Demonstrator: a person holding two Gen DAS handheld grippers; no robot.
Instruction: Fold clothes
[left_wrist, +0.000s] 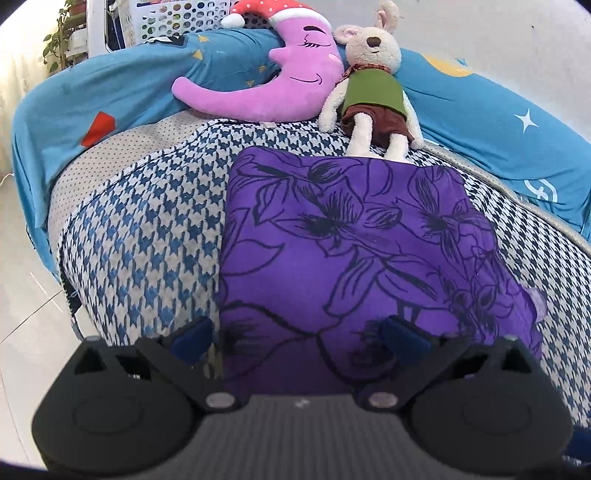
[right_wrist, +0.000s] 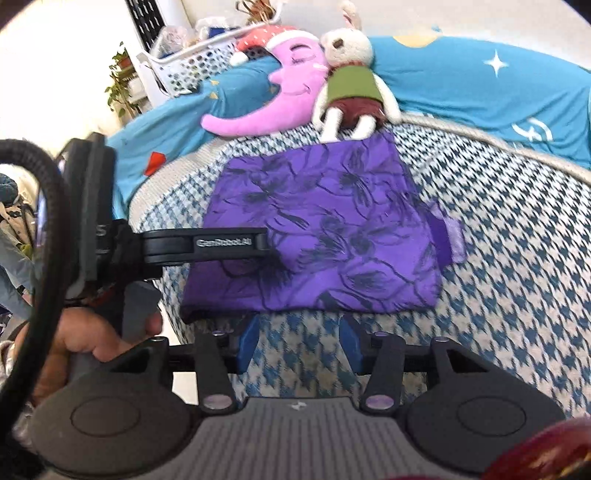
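Already the purple garment (left_wrist: 343, 236) lies folded into a rough rectangle on the checked blanket (left_wrist: 147, 236), toys at twelve o'clock; both the left gripper (left_wrist: 295, 336) and right gripper (right_wrist: 297, 339) hover spread, empty; perhaps one fold remains.

A purple garment (left_wrist: 354, 251) printed with large dark outlined flowers lies flat on a blue-and-white houndstooth bed cover (left_wrist: 147, 236). It is folded into a roughly rectangular shape, longer from near to far than from left to right. Its left edge runs straight and crisp; its far edge is straight too. The near edge (right_wrist: 310, 308) is a neat fold line lying across the cover. On the right side a small paler purple flap (right_wrist: 448, 240) sticks out past the main shape, breaking the tidy outline. The surface looks mostly smooth, with soft shallow creases.
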